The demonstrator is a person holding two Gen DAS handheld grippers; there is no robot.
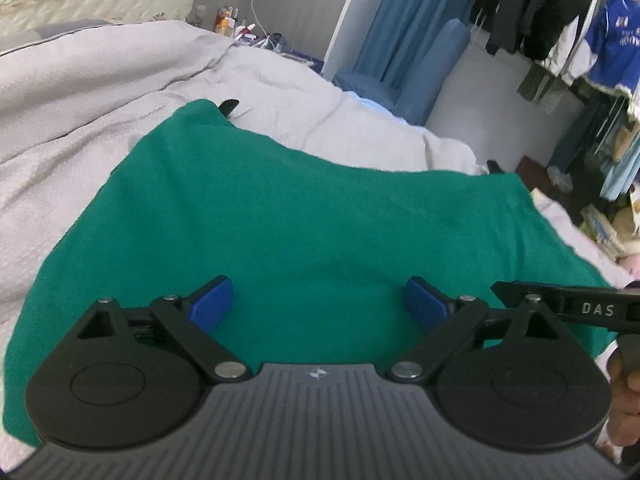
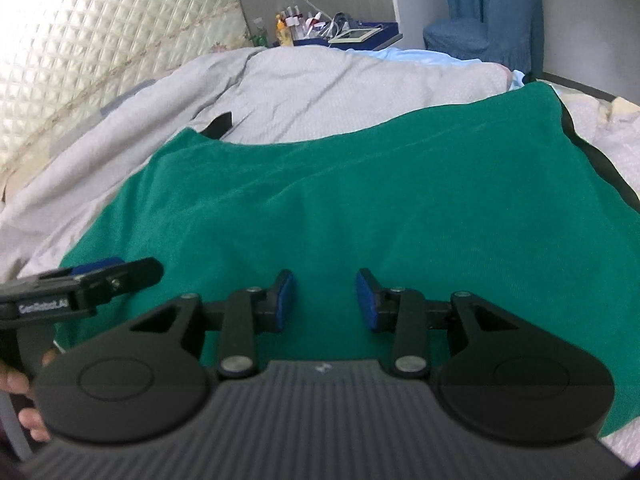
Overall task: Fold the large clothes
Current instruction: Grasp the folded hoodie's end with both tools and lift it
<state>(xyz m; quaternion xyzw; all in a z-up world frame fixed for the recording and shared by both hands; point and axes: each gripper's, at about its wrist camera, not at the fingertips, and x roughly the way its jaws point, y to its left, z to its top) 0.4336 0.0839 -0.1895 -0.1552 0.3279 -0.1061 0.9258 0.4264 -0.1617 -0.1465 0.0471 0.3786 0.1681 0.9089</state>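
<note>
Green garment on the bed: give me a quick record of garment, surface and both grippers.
garment: green garment spread flat, black trim at its far edge
surface: pale grey duvet on a bed
left gripper: jaws wide open, nothing between them, above the cloth
right gripper: jaws partly open, nothing gripped
fold: none visible yet

left gripper point(image 1: 319, 305): lower centre of its view, jaws spread wide, nothing between pads
right gripper point(image 2: 326, 300): lower centre, jaws partly apart, nothing gripped
</note>
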